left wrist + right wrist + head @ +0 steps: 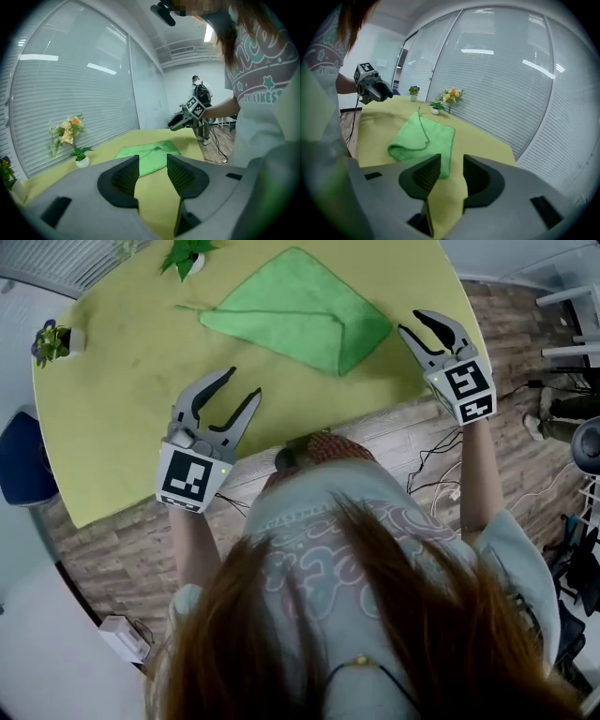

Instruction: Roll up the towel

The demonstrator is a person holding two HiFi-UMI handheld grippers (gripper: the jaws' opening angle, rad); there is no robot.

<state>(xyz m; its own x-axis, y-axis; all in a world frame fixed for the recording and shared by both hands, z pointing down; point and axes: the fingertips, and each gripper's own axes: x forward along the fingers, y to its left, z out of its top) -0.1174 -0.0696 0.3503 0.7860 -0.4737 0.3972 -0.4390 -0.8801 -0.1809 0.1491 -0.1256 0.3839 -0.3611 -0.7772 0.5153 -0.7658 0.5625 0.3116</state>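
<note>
Towel (295, 310): green, folded over on itself, flat on the yellow-green table (122, 409), toward 12 o'clock in the head view. The doubled edge runs along its near side and one thin corner trails out at 9 o'clock.

My right gripper (410, 322): just beside the towel's 3 o'clock corner. Jaws spread, with only towel edge and table top showing through the gap (451, 161). It grips nothing.

My left gripper (244, 382): at about 7 o'clock from the towel, well apart from it, over bare table. Jaws spread and empty (152, 161); the towel (150, 157) lies ahead of them.

Beyond the towel: a small potted plant (187, 254) at 11 o'clock near the far rim, and a second pot (53, 338) at 9 o'clock on the table edge
</note>
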